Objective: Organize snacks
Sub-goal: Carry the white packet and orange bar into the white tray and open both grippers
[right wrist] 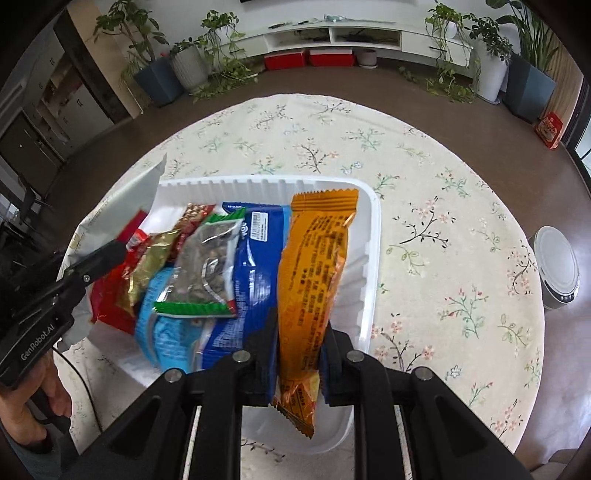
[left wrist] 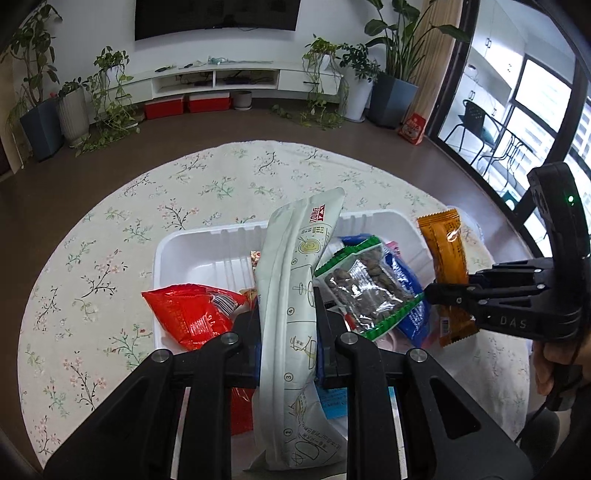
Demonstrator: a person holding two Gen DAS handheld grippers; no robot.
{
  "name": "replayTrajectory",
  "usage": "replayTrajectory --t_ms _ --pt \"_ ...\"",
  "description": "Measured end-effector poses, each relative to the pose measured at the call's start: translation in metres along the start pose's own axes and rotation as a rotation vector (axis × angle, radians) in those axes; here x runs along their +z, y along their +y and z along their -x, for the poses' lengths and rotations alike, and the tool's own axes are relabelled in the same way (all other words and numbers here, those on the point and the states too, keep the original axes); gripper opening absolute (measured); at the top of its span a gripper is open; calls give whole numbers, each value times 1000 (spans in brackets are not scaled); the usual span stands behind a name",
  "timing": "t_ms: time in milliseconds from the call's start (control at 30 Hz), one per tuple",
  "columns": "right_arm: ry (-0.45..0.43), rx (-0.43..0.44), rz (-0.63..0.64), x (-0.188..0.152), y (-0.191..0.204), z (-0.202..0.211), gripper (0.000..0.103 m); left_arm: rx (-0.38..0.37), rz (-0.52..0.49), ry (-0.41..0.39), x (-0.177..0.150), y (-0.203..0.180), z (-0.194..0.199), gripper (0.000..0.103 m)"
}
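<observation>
Risk I see: left gripper [left wrist: 286, 314] pinching the white pouch [left wrist: 295, 295], right gripper [right wrist: 299, 345] pinching the orange bar [right wrist: 314, 273], both ahead over the crowded tray [right wrist: 373, 236]; careless release spills packets.

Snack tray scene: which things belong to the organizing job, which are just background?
Job: white tray; white pouch in left gripper; orange bar in right gripper; green-edged nut packet; red bag.
Background: potted plants; red boxes; television.

A home living room: a wall-mounted television [left wrist: 216, 14] above a low white media console [left wrist: 236, 79], potted houseplants [left wrist: 110, 88] along the wall, and a floral-clothed round surface [left wrist: 110, 236].
</observation>
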State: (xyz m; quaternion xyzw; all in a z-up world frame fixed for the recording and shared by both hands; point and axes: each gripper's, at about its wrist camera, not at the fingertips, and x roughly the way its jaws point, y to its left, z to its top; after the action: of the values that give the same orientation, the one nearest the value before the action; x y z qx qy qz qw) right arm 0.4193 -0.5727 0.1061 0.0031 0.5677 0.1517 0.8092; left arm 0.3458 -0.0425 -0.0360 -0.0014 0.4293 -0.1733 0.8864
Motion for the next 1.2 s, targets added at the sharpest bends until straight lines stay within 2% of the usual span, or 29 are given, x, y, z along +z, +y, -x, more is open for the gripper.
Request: replayTrajectory --t_ms 167,400,433,467,500,533,733,900,1100,1200 --pt "27 -16 14 0 -4 -16 20 22 -11 30 -4 -3 -22 18" --pt "3 -45 52 -4 5 -19 26 44 -7 42 -4 -6 -36 21" --pt "2 -49 53 -5 5 -19 30 50 -8 42 -5 -7 -37 28" --pt "2 -51 52 -6 5 -19 31 58 -7 42 -5 -6 -38 46" --pt "3 -47 51 -7 5 -19 31 62 -5 38 -5 -5 -37 58" --pt "5 -43 54 -8 6 -20 33 48 -4 28 -5 -4 -36 64" --pt "-10 -44 71 -12 11 -17 37 44 -5 24 -1 -4 -33 64" --pt "-36 -39 52 -14 8 -6 45 35 5 5 -2 0 -26 65" --pt "-63 -33 39 -16 5 2 48 27 7 -19 -2 1 -16 70" --pt "-86 -21 18 -18 3 8 53 30 8 -36 -3 2 -7 77"
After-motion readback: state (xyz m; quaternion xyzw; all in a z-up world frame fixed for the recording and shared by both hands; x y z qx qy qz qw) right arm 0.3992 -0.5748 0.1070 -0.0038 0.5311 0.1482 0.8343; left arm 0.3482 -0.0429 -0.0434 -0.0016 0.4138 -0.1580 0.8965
